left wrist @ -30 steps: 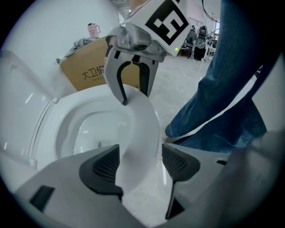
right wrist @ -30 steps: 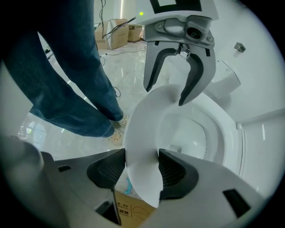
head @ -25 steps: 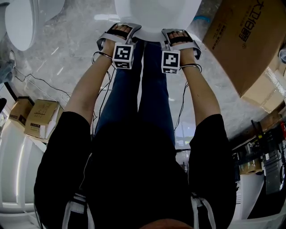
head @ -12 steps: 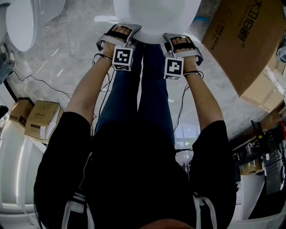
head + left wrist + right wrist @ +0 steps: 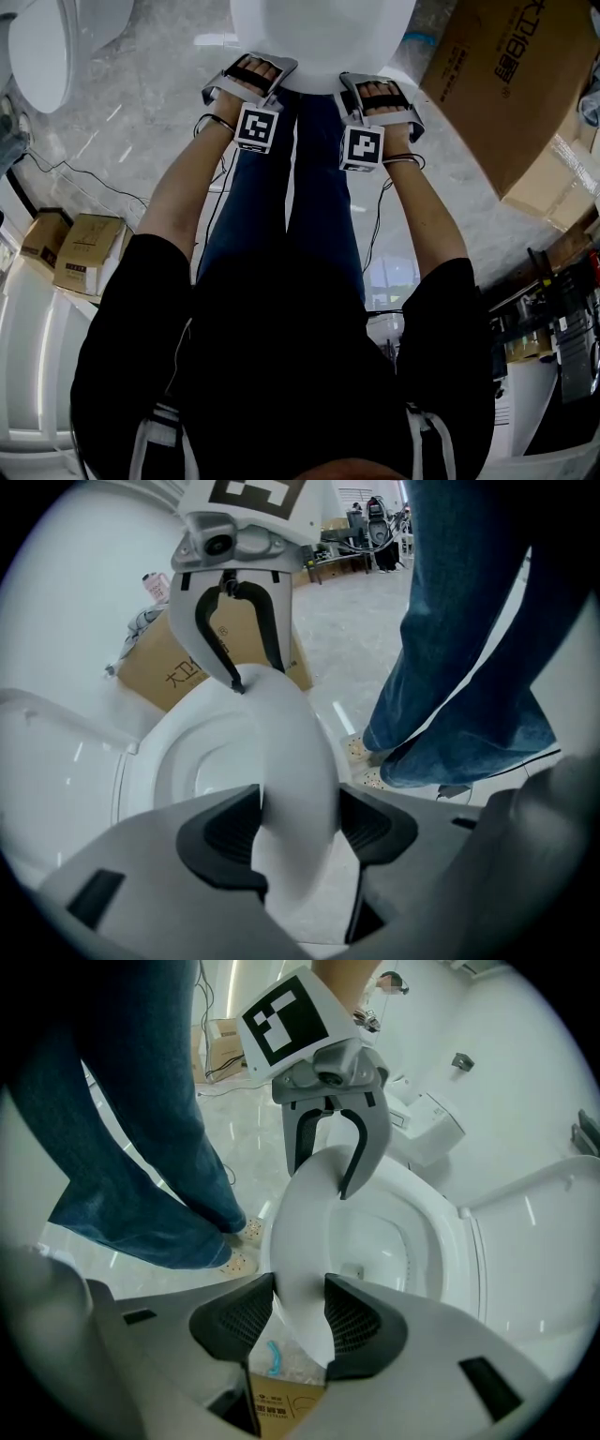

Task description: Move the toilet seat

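Observation:
A white toilet [image 5: 323,37] stands at the top of the head view, and both grippers reach its front rim. In the left gripper view the white toilet seat [image 5: 291,752] stands raised above the bowl [image 5: 178,761]. It runs between the jaws of my left gripper [image 5: 298,832], which are closing, with the pads right beside the seat's two faces. My right gripper [image 5: 300,1312] has its jaws still closing, and both pads press on the seat [image 5: 305,1232]. Each gripper also shows in the other's view, hooked over the same rim: the right gripper [image 5: 239,639] and the left gripper [image 5: 333,1138].
A large cardboard box [image 5: 506,84] leans right of the toilet. Another white toilet [image 5: 37,47] stands at the far left, with small boxes [image 5: 80,248] and cables [image 5: 94,173] on the marble floor. The person's legs [image 5: 300,187] stand just in front of the bowl.
Both grippers stay at the toilet's front rim. The right gripper has drawn back a little toward the person, and the left one has barely shifted.

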A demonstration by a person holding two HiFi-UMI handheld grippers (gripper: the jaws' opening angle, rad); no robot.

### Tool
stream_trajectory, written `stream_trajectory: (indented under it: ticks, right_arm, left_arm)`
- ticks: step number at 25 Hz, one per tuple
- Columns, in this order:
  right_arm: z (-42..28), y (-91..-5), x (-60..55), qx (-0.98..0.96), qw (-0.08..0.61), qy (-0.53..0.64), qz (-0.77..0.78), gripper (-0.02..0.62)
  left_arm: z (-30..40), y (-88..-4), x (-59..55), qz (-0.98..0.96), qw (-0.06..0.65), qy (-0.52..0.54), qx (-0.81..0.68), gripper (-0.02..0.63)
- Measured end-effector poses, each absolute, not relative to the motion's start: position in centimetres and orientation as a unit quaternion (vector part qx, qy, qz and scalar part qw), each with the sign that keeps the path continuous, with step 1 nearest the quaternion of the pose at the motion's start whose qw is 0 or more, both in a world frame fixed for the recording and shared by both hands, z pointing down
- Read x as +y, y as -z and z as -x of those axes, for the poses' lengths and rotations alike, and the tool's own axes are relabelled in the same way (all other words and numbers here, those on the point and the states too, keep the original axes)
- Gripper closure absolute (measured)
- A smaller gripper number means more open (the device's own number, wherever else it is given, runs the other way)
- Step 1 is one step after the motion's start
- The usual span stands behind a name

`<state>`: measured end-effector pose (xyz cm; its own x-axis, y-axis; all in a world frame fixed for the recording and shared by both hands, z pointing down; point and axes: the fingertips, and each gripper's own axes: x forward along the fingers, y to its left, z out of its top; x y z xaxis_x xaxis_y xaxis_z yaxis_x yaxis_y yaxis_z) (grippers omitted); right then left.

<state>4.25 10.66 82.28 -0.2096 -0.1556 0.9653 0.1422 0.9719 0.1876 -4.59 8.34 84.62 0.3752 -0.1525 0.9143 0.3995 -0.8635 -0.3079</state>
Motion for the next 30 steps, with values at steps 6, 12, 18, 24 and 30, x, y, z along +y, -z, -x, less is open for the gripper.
stream_trajectory:
  ticks: [6,12,18,24,30]
  right_arm:
    - [-4.2,-81.6,9.9,-0.775,0.619,0.118,-0.044,0.403]
    - [-4.2,-81.5,9.7,-0.770,0.623,0.109,-0.079,0.345]
    - [-4.6,-80.3,9.5,-0.762,0.628,0.122,-0.099,0.328]
    - [-5.9,-79.0,9.0,-0.750,0.637,0.131,-0.119,0.328]
    - [-5.6,-76.3,8.3,-0.736,0.651,0.156,-0.102,0.328]
  left_arm:
    - [4.4,-83.7,8.4,0.793,0.247,0.550,-0.092,0.354]
    - [4.5,-82.4,8.3,0.790,0.235,0.557,-0.099,0.356]
    - [4.3,-80.5,8.0,0.794,0.224,0.554,-0.107,0.359]
    - [4.2,-78.9,7.7,0.798,0.211,0.552,-0.119,0.360]
    - [4.2,-76.4,7.4,0.802,0.197,0.550,-0.128,0.364]
